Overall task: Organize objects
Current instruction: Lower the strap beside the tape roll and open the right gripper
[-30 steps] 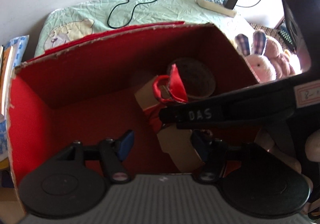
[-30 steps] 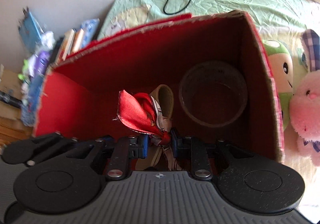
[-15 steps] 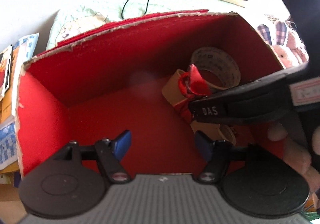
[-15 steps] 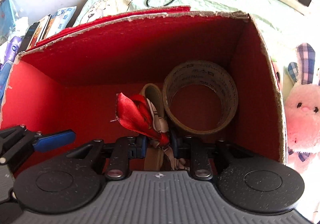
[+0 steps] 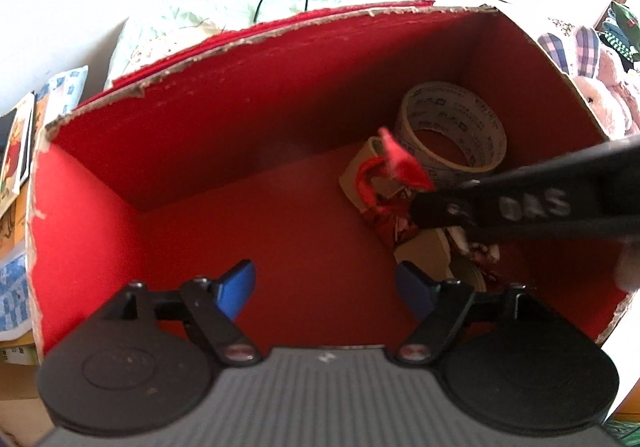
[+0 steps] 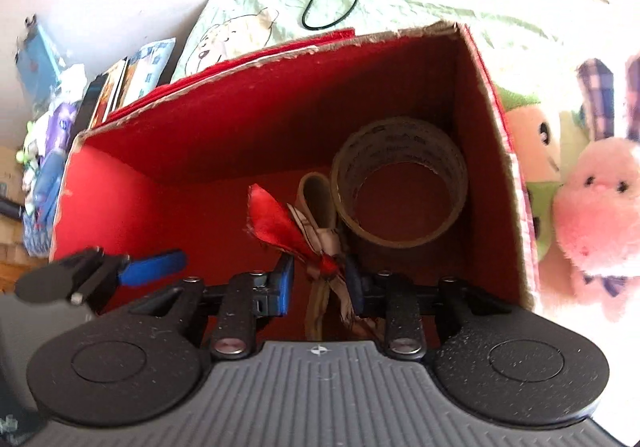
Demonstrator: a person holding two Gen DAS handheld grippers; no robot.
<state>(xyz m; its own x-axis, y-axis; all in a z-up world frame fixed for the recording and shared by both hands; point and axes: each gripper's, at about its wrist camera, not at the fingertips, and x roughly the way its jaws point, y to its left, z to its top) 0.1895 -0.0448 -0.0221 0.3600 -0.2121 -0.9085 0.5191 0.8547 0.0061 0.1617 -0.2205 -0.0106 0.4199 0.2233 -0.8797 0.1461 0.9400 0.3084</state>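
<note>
1. The right hand-held gripper [image 6: 318, 283] pinches a red ribbon bundle [image 6: 280, 223] low inside the red box [image 6: 192, 151], just left of the tape roll [image 6: 400, 183].
2. Risk: on release the ribbon could snag a pad and lift back out.
3. The left hand-held gripper [image 5: 324, 283] hangs spread and empty; swinging right, it could bump the bundle.

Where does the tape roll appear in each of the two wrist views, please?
Left wrist view: the tape roll is right of centre, upper half, in the red box's far right corner, just above the right tongs.
Right wrist view: the tape roll is right of centre, mid-height, against the box's right wall.
Shared landmark: the red ribbon sits just left of the roll in both views.
</note>
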